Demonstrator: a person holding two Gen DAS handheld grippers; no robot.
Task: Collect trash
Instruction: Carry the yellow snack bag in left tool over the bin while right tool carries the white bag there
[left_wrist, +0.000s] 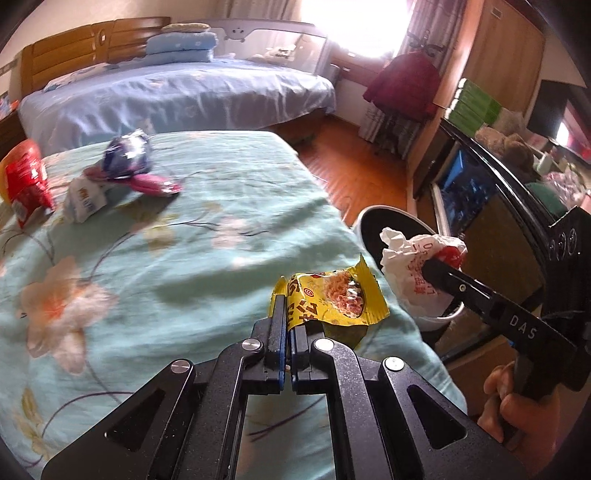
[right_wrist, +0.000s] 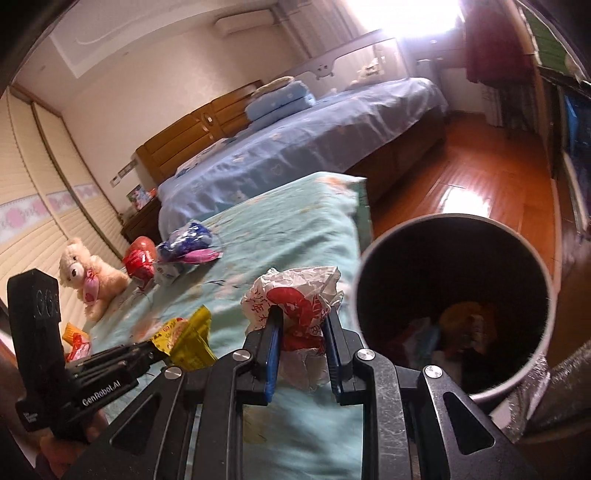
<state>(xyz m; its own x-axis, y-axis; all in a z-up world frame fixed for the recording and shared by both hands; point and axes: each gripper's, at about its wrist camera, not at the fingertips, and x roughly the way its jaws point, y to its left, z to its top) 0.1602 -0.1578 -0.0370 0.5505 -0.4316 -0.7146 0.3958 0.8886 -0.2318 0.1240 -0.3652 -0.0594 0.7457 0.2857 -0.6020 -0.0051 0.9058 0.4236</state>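
Both claws loaded: left gripper (left_wrist: 287, 325) pinches only a corner of the yellow wrapper (left_wrist: 332, 299), short of the bin (right_wrist: 456, 306). Right gripper (right_wrist: 301, 332) clamps the crumpled paper (right_wrist: 295, 291) beside the bin rim. Risk: wrapper slips free, or paper released early lands on the bed (right_wrist: 258, 236).

the trash bin's (right_wrist: 456, 306) contents were dark and blurred, perhaps wrappers. the red packet (left_wrist: 26, 181) was cut off at the left edge, its print unreadable.

light: blown-out window (left_wrist: 351, 26) glare | blur: bedspread (left_wrist: 147, 258) smeared | edges: fisheye bend, dark corners
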